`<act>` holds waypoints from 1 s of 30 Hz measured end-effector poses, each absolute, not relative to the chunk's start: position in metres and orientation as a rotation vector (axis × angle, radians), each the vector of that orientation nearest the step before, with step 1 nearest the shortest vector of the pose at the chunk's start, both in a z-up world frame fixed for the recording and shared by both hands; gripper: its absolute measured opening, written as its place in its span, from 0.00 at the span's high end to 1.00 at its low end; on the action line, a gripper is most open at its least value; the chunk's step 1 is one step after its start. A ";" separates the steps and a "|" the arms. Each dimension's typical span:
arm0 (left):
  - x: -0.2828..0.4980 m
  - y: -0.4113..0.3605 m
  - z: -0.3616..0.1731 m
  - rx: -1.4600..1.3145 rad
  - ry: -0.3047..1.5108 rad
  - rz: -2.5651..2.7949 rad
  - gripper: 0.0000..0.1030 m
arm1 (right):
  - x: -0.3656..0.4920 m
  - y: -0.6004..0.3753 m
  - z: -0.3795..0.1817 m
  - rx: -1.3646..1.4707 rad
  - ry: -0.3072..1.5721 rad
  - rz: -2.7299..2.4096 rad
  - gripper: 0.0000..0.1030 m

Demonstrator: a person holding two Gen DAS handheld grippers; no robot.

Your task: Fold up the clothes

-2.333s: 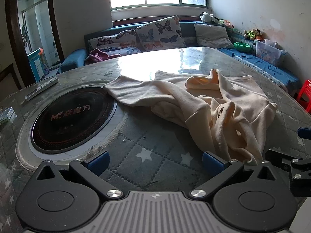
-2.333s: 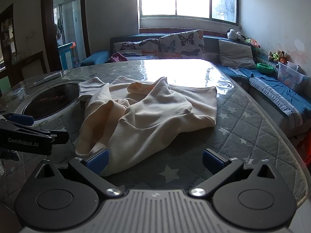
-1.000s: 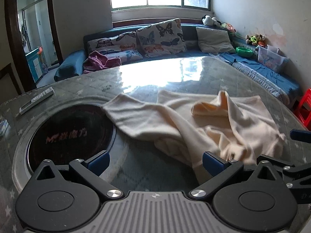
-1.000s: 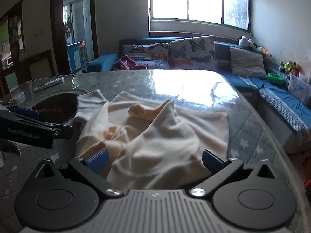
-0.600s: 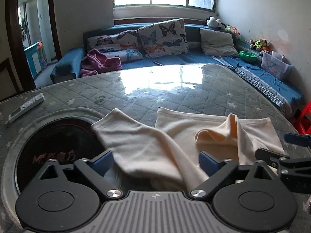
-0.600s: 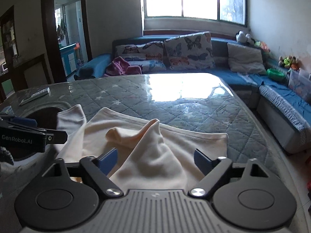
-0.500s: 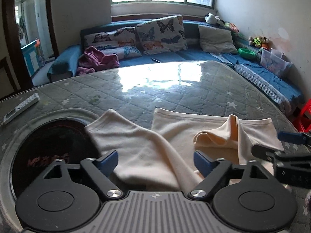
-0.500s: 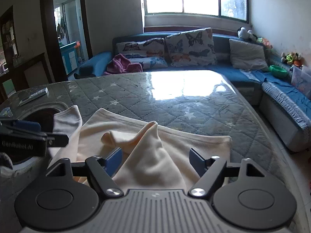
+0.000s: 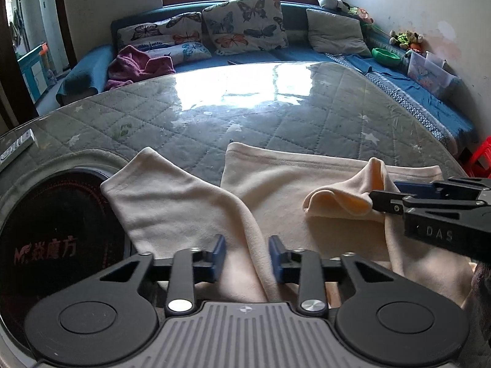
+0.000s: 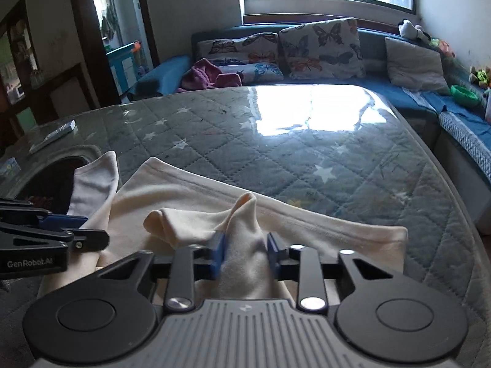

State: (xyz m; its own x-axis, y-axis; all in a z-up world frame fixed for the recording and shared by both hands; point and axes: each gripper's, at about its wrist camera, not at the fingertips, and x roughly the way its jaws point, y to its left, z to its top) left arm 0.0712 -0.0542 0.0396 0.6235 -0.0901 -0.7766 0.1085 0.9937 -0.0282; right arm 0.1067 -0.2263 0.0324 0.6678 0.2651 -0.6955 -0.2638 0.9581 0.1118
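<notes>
A cream long-sleeved garment (image 9: pixel 276 184) lies crumpled on the quilted table (image 9: pixel 245 107), one sleeve (image 9: pixel 159 196) reaching over the round cooktop. My left gripper (image 9: pixel 246 259) is shut on a ridge of the cloth where that sleeve joins the body. In the right wrist view the garment (image 10: pixel 184 190) rises in a peaked fold, and my right gripper (image 10: pixel 245 256) is shut on that bunched fold. The right gripper's tip (image 9: pixel 429 202) shows at the right edge of the left wrist view, against the folded cuff. The cloth under both grippers is hidden.
A black round cooktop (image 9: pixel 55 239) is set into the table at the left. A remote (image 10: pixel 55 135) lies near the far left edge. A blue sofa (image 9: pixel 276 52) with butterfly cushions runs behind, and a red stool (image 9: pixel 481 156) stands at the right.
Both grippers moved forward and down onto the garment, and their jaws went from wide open to clamped on folds of the cloth.
</notes>
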 end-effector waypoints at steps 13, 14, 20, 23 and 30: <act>0.026 -0.020 0.069 -0.058 0.790 -0.110 0.95 | 0.035 -0.270 0.079 0.039 0.602 0.204 0.95; 0.020 -0.017 0.071 -0.060 0.782 -0.107 0.95 | 0.029 -0.275 0.082 0.046 0.592 0.193 0.95; -0.019 0.008 0.083 -0.070 0.750 -0.094 0.95 | -0.024 -0.315 0.098 0.086 0.529 0.084 0.95; -0.037 0.021 0.084 -0.072 0.752 -0.083 0.95 | -0.048 -0.331 0.099 0.098 0.525 0.037 0.95; -0.046 0.029 0.081 -0.076 0.781 -0.097 0.93 | -0.083 -0.357 0.075 0.148 0.607 -0.054 0.93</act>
